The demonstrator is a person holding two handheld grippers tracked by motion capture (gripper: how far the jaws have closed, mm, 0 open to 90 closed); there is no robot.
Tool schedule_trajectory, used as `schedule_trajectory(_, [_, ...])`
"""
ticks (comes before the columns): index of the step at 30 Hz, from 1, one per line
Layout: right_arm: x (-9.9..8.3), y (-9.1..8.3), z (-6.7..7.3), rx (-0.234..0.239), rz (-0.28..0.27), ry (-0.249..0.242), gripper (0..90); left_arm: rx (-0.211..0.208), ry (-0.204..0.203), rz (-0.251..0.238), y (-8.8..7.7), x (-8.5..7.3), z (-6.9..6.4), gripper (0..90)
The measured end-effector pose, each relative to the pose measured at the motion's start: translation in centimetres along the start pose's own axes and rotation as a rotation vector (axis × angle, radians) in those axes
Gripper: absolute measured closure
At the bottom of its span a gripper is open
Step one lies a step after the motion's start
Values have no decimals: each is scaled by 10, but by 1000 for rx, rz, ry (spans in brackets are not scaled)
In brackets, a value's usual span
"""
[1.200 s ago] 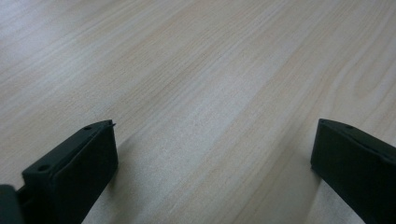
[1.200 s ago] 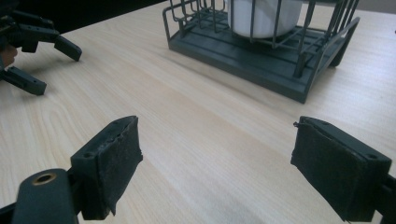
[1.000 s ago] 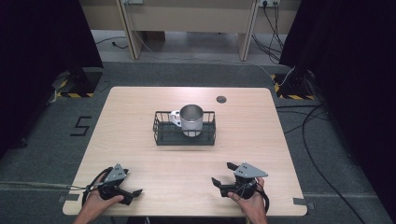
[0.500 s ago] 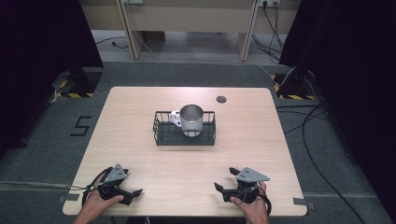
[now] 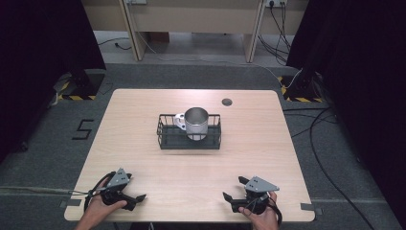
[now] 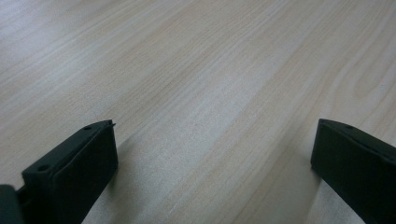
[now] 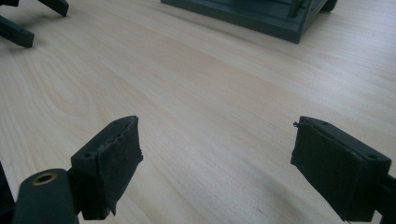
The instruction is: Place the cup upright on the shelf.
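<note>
The mug [image 5: 196, 121] stands upright in the basket [image 5: 165, 136] at table [image 5: 143, 105] centre, well apart from both grippers: at 1 o'clock from the left gripper [image 5: 138, 197], 11 o'clock from the right gripper [image 5: 226, 197]. Each has its jaws wide apart over bare wood, holding nothing. The right gripper view catches the basket's corner [image 7: 261, 18]; the high view shows the mug, metal, handle at 9 o'clock.

From above the near edge we look down on the whole table [image 5: 143, 105]; both gripper views skim its wood closely, the right one sharing the wire basket [image 7: 261, 16].
</note>
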State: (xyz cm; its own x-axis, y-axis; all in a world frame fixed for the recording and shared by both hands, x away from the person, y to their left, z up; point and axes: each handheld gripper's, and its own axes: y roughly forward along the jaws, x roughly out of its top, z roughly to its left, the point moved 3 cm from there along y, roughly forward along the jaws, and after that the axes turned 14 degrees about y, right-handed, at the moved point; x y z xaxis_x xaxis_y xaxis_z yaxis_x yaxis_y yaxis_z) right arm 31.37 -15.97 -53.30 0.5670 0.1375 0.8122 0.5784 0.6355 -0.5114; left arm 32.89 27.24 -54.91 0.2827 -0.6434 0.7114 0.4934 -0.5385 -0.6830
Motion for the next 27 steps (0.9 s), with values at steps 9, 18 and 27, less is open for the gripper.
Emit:
schedule_trajectory(9, [-11,-5,0,-33,76,-6,153,0,1,0,0,0,0,0])
schedule_trajectory(18, [-22,-6,-2,-60,105,-21,144,1,1,-1,0,0,0,0])
schedule_trajectory(27, [-30,-1,3,-75,89,-66,4,0,2,0,0,0,0,0])
